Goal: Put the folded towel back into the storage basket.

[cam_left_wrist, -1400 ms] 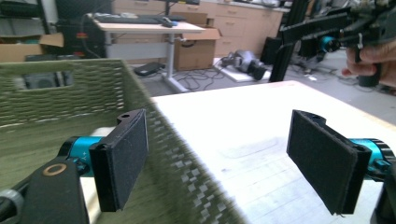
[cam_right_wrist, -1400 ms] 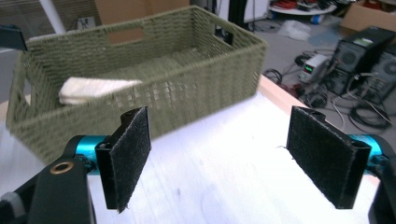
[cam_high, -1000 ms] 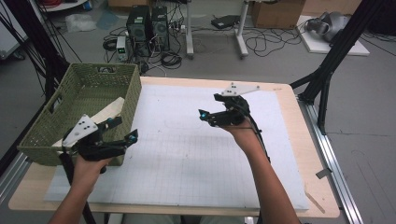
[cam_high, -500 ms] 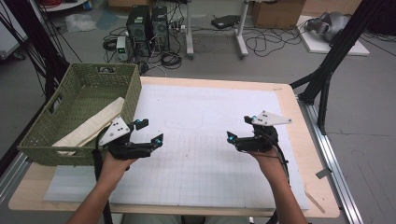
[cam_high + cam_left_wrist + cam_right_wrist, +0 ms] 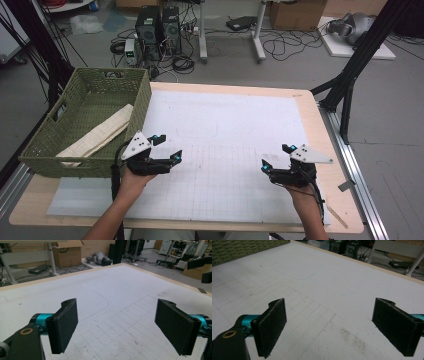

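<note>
Pale wood forms the bench [image 5: 320, 130], with a white gridded mat [image 5: 235, 125] over most of its top. Nearest the person, a forearm comes in on each side of the mat.

The left hand-held gripper [image 5: 168, 146] hangs just beside the near right corner of the green woven basket [image 5: 145, 100], apart from its wall. Its jaws stand wide and released, and the left gripper view [image 5: 117, 322] has bare mat between the pads. The right hand-held gripper [image 5: 276, 157] is well apart from the basket, toward the opposite edge of the bench. Its jaws have just been opening and hold nothing; the right gripper view [image 5: 329, 325] has bare mat between them too.

Inside the basket lies the long folded cream cloth [image 5: 100, 132]. It runs slantwise from the near left corner up toward the right wall.

Beyond the basket, on the floor, stand dark computer towers [image 5: 157, 30] among loose cables [image 5: 280, 47].

The likely trouble is in the reach for the cloth. The left jaws sit low beside the wall, so a level move could catch the weave and shove or tip the basket. The cloth looks limp. A pinch on its top layer alone could let it unfold and drag over the rim.
</note>
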Available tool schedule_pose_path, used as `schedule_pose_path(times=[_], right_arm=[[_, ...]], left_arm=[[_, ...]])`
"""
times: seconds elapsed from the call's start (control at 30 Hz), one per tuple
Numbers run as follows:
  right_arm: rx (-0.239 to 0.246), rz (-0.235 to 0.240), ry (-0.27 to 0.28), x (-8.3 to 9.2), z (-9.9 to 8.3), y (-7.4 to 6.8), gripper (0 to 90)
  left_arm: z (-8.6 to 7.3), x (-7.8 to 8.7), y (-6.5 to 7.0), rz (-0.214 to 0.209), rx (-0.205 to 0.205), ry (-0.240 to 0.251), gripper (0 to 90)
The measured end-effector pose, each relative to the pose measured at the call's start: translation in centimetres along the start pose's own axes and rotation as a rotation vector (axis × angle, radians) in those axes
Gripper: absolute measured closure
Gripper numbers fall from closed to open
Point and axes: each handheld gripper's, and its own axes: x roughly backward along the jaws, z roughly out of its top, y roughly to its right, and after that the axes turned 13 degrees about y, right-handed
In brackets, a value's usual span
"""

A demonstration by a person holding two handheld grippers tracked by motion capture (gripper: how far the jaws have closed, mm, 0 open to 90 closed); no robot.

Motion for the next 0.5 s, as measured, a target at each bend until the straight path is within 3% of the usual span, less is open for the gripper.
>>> schedule_pose_path(times=[0.27,0.5], right_arm=[[-0.018,-0.032,-0.004,0.8,-1.6,0.2,11.6],[-0.015,-0.050,-0.005,1.2,-1.8,0.3,11.6]], left_arm=[[-1.9,0.0,0.4,-0.014,-0.013,-0.043,20.3],[-2.2,0.4,0.5,-0.021,-0.021,-0.045,20.5]])
